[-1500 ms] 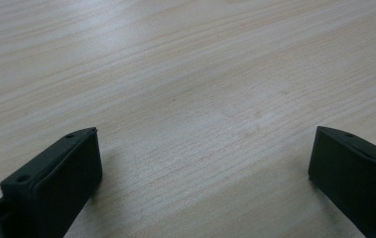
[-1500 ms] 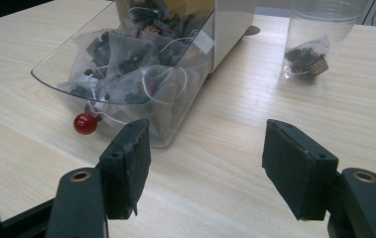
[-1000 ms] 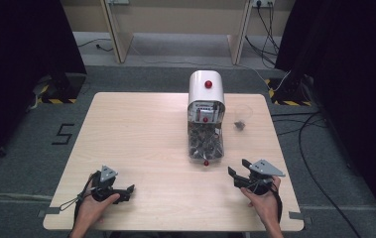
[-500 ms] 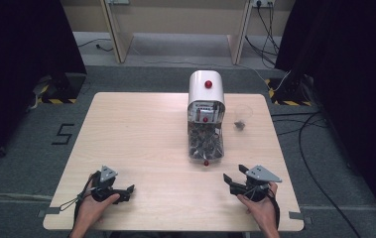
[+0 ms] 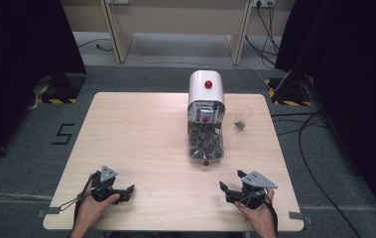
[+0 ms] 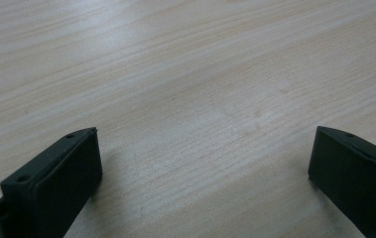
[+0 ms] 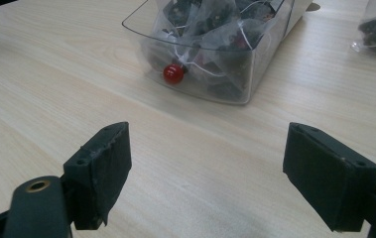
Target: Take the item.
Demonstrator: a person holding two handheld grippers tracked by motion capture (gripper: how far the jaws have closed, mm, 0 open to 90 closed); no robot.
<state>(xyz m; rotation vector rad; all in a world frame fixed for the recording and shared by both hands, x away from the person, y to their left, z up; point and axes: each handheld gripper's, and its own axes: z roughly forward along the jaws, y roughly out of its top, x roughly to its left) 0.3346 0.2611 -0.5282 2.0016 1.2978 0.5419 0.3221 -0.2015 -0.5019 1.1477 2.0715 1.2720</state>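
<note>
Pale wooden table [image 5: 141, 144]: my right tool [image 5: 231, 192] sits open and empty, nearer the clear box of tea bags [image 7: 210, 49] lying straight ahead; my left tool [image 5: 126, 191], open too, rests well apart.

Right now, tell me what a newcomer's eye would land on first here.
First, the white dispenser with its red knob at the table's far middle, its clear drawer pulled out and full of tea bags. Then a lone tea bag to its right. Both the left tool and right tool sit open near the front edge.

Matt pale wood table [image 5: 141, 134]; clear glossy plastic box [image 7: 235, 59].
</note>
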